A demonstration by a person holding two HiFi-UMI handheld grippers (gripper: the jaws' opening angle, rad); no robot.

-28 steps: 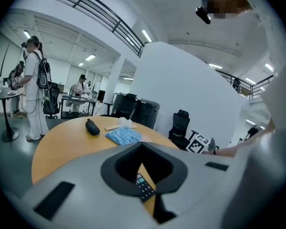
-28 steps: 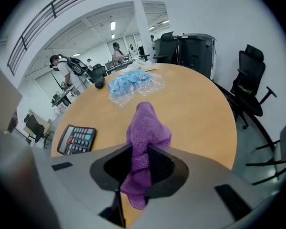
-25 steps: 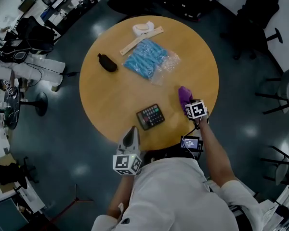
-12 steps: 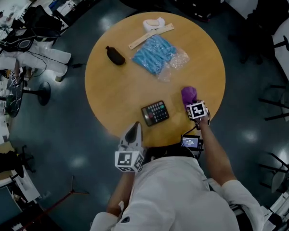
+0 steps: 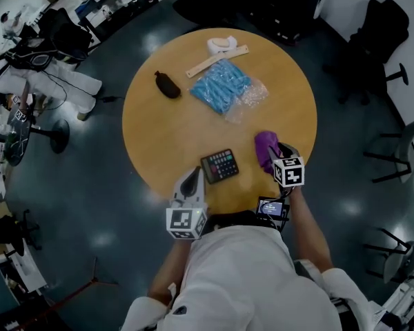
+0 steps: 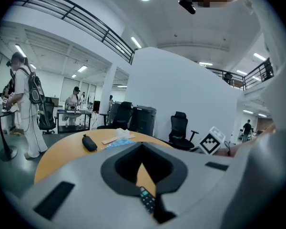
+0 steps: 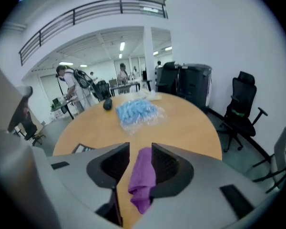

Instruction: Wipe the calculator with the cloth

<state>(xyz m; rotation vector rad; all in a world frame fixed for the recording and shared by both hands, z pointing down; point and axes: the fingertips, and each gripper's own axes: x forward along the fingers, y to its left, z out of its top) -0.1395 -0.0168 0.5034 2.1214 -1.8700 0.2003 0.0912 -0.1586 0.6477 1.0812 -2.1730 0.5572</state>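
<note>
The black calculator [image 5: 219,165] lies flat near the front edge of the round wooden table [image 5: 165,129]. The purple cloth [image 5: 264,148] is bunched up to its right. My right gripper [image 5: 275,154] is at the cloth and its jaws are opening. In the right gripper view the cloth [image 7: 143,178] hangs between them against the right pad, with a gap to the left one. My left gripper [image 5: 191,181] is shut and holds nothing, just in front of the calculator. In the left gripper view, the calculator [image 6: 147,200] shows below its tips.
At the back of the table lie a black pouch [image 5: 168,85], a blue bundle in clear plastic [image 5: 223,87], a wooden strip [image 5: 217,61] and a white object [image 5: 221,44]. Office chairs [image 5: 372,29] stand round the table. A small screen [image 5: 271,207] hangs at the person's waist.
My right gripper has risen and drawn back toward the person, and the cloth has come a little nearer the front edge. The left gripper has kept its place.
</note>
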